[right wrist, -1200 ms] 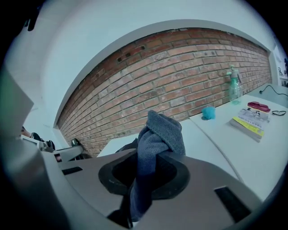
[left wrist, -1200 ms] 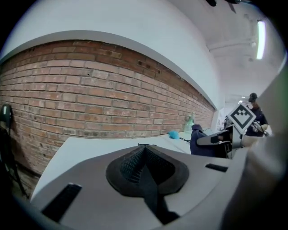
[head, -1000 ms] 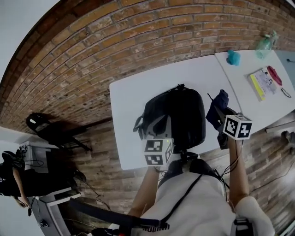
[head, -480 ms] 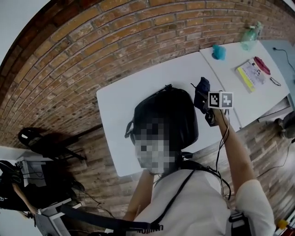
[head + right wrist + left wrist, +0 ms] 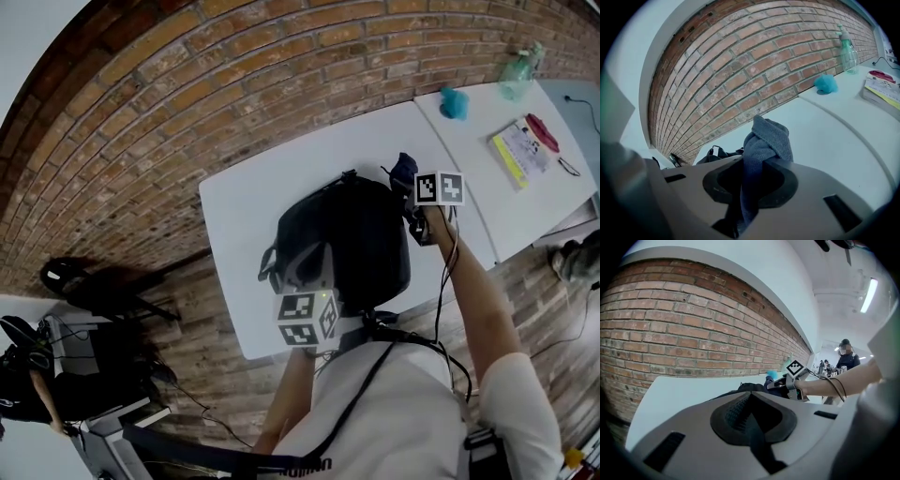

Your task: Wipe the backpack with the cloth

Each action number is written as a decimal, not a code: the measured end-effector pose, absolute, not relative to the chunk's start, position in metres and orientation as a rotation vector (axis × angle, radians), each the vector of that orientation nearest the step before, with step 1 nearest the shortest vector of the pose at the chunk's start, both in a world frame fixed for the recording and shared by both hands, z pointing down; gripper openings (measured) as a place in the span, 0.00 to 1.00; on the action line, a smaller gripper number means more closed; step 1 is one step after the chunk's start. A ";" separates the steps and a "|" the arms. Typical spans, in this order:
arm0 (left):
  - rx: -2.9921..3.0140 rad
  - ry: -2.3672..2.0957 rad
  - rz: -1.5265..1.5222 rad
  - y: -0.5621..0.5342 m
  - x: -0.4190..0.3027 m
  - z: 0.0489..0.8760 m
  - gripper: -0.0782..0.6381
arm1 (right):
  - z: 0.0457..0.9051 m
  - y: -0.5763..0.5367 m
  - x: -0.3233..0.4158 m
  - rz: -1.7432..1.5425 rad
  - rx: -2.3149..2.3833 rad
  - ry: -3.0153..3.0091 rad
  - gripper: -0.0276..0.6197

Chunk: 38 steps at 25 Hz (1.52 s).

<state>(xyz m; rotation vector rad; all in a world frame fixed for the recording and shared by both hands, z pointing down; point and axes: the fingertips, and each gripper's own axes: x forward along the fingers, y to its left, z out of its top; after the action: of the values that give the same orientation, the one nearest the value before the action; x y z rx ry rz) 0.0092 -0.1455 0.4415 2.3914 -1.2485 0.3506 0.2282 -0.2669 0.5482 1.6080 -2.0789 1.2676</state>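
Observation:
A black backpack (image 5: 361,239) lies flat on the white table (image 5: 239,211). My right gripper (image 5: 412,199) is at the backpack's far right corner, shut on a dark blue-grey cloth (image 5: 403,169). In the right gripper view the cloth (image 5: 768,138) bunches up out of the shut right gripper (image 5: 754,180), with the backpack (image 5: 717,152) low to the left. My left gripper (image 5: 302,281) hovers over the backpack's near left part. In its own view the left gripper (image 5: 750,416) is shut with nothing between the pads, and the backpack (image 5: 745,387) shows just beyond.
A second white table (image 5: 487,187) adjoins on the right, carrying a teal lump (image 5: 455,101), a spray bottle (image 5: 517,67), a book (image 5: 520,150) and a red item (image 5: 539,131). A brick wall runs behind. A black chair (image 5: 84,277) stands on the floor at left.
My right gripper has carried the cloth from beside the backpack's right side up to its far right corner. The left gripper stays near the backpack's near left part.

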 end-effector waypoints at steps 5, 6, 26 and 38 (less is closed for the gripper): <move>2.380 -1.243 0.355 -0.150 0.007 0.447 0.11 | 0.552 -0.264 0.223 1.264 1.592 -2.079 0.15; 2.377 -1.241 0.355 -0.151 0.008 0.448 0.11 | 0.553 -0.262 0.223 1.265 1.590 -2.079 0.15; 2.405 -1.182 0.368 -0.139 0.020 0.454 0.11 | 0.553 -0.208 0.220 1.398 1.589 -2.134 0.15; 2.409 -1.179 0.397 -0.128 0.020 0.459 0.11 | 0.554 -0.166 0.212 1.413 1.553 -2.151 0.15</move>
<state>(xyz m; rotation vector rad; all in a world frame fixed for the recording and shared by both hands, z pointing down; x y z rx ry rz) 0.0199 -0.1277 0.4588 2.4091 -1.1789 0.3969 0.2124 -0.1660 0.5544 1.5525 -2.1511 1.4129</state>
